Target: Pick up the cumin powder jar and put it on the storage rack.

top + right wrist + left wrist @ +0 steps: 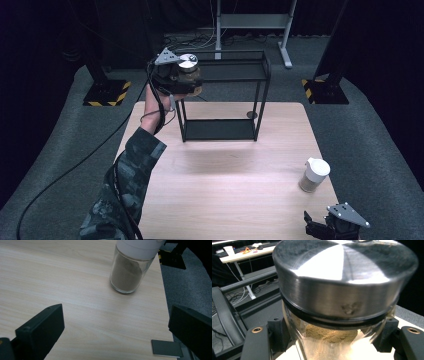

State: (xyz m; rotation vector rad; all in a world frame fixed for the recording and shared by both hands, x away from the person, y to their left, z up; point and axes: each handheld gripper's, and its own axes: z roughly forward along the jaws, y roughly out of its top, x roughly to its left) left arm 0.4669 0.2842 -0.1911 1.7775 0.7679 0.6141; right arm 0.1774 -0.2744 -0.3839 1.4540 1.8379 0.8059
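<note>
Up in the air at the left, the glass jar (329,340) sits pinched between the left tongs (186,79), its sides pressed by both black jaws. It has a broad brushed-metal lid (344,277) with a dark ring beneath, and a brownish powder lies inside the clear wall. Seen from above, the jar is held level with the top tier of the black wire rack (260,95), at that rack's left front corner; whether it touches the frame I cannot tell. The rack stands at the far edge of the wooden tabletop (225,185). Well apart, near the right edge, stands a white-capped shaker (128,270) of brown powder. The right tongs (327,227) rest spread wide before it, holding nothing.
</note>
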